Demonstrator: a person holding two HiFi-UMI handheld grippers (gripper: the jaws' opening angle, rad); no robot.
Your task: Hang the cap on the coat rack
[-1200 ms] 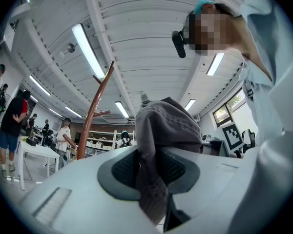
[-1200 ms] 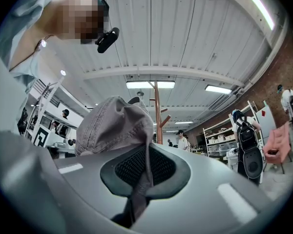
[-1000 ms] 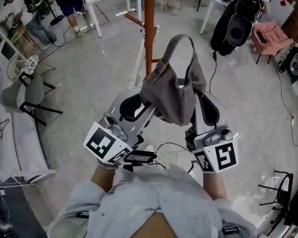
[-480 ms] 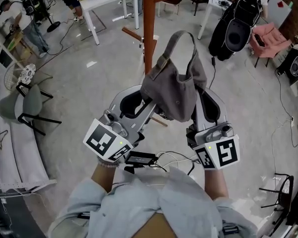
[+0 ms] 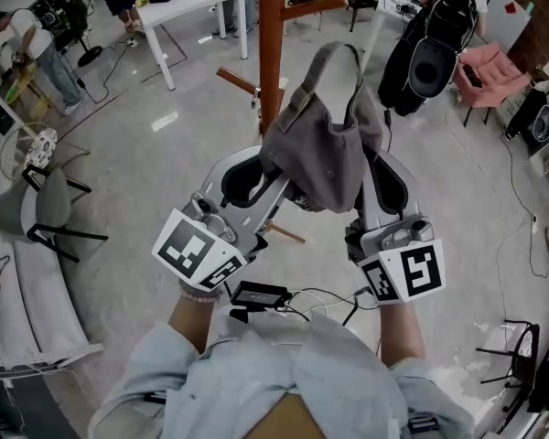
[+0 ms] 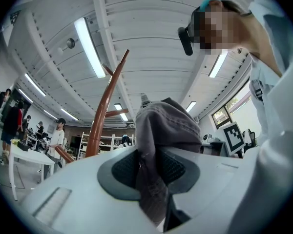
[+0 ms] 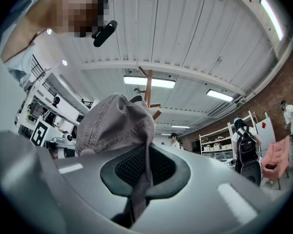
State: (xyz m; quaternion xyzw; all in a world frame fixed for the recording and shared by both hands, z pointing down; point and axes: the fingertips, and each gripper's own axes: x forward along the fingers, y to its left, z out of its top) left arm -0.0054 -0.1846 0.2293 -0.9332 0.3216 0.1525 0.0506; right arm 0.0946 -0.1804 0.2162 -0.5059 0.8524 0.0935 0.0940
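Note:
A grey cap (image 5: pixel 322 158) is held up between both grippers, its back strap looping upward. My left gripper (image 5: pixel 279 179) is shut on the cap's left edge, the cloth (image 6: pixel 151 167) pinched between its pads. My right gripper (image 5: pixel 366 174) is shut on the cap's right edge, cloth (image 7: pixel 141 179) running down between its pads. The brown wooden coat rack pole (image 5: pixel 272 53) rises just behind and left of the cap, with short pegs (image 5: pixel 238 80) sticking out. In the left gripper view the pole (image 6: pixel 105 111) stands left of the cap; in the right gripper view the rack's top (image 7: pixel 149 89) shows behind it.
A white table (image 5: pixel 194 7) stands at the back left, with people near it. A black golf bag (image 5: pixel 430 48) and a pink chair (image 5: pixel 496 67) are at the right. A grey chair (image 5: pixel 37 213) is at the left. Cables lie on the concrete floor.
Both grippers and the cap have risen a little and come nearer the coat rack pole. The grip on the cap is unchanged.

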